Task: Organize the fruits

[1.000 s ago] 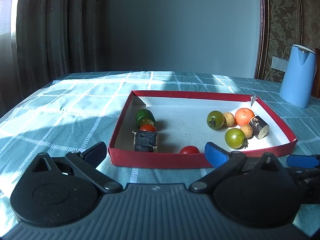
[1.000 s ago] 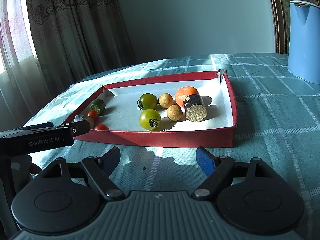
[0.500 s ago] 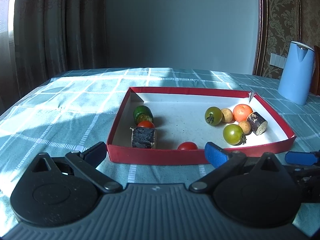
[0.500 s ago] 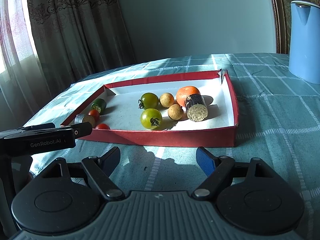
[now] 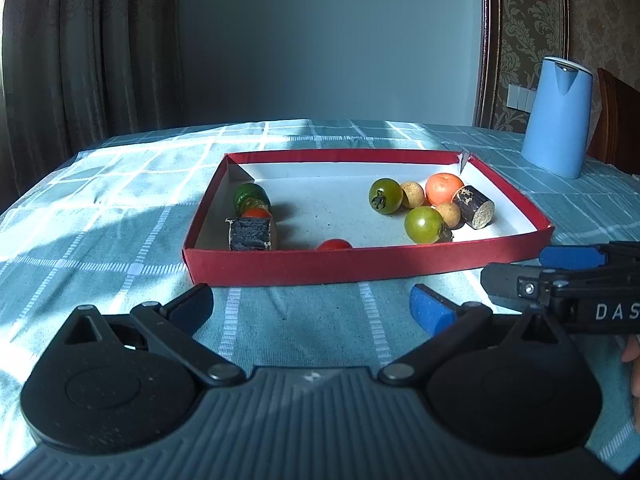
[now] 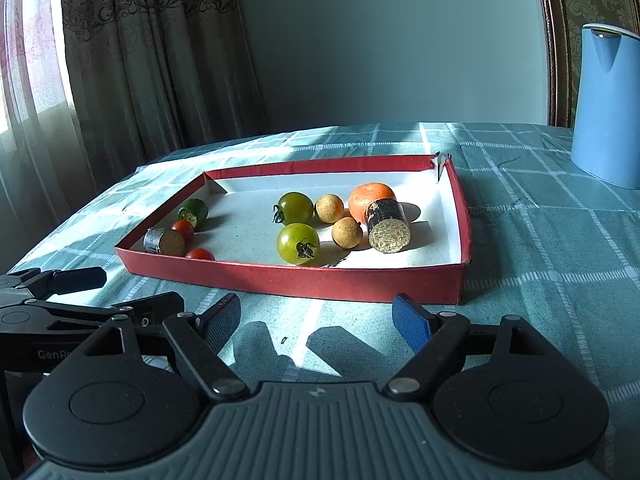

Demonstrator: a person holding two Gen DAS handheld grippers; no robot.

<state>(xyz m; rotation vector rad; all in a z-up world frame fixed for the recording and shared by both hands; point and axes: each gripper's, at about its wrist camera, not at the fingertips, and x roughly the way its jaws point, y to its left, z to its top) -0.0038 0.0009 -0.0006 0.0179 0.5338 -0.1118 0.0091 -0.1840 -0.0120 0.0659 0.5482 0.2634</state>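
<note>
A: What's cut off or unclear, biggest first?

B: Tablecloth (image 5: 120, 208), teal check, runs out of frame on all sides. Blue jug (image 5: 558, 116) sits far right beyond the tongs, cropped at the edge in the right wrist view. Red tray (image 5: 360, 266), white inside, lies just ahead of both tongs; its near wall hides the lower half of one red cherry tomato (image 5: 334, 244). A second red cherry tomato (image 5: 256, 213) is partly hidden behind the dark cut cylinder (image 5: 252, 234).

A: Fruit layout?

B: All in the tray. Ahead-left of the left gripper (image 5: 312, 306): green cucumber piece (image 5: 250, 196), the red tomato, the dark cylinder, all touching or nearly so. Ahead-right: orange mandarin (image 5: 444, 188), two green tomatoes (image 5: 385, 195) (image 5: 425, 224), two tan balls (image 5: 413, 194) (image 5: 450, 214), and a dark-skinned stub with pale cut face (image 5: 474, 211), clustered tight.

A: Tongs?

B: Left gripper: fingers spread wide, nothing between, hovering short of the tray. Right gripper (image 6: 316, 318): same, spread and bare.

A: Writing?

B: "DAS" on the right tool body, rest cut off. "GenR" on the left tool, rest hidden.
</note>
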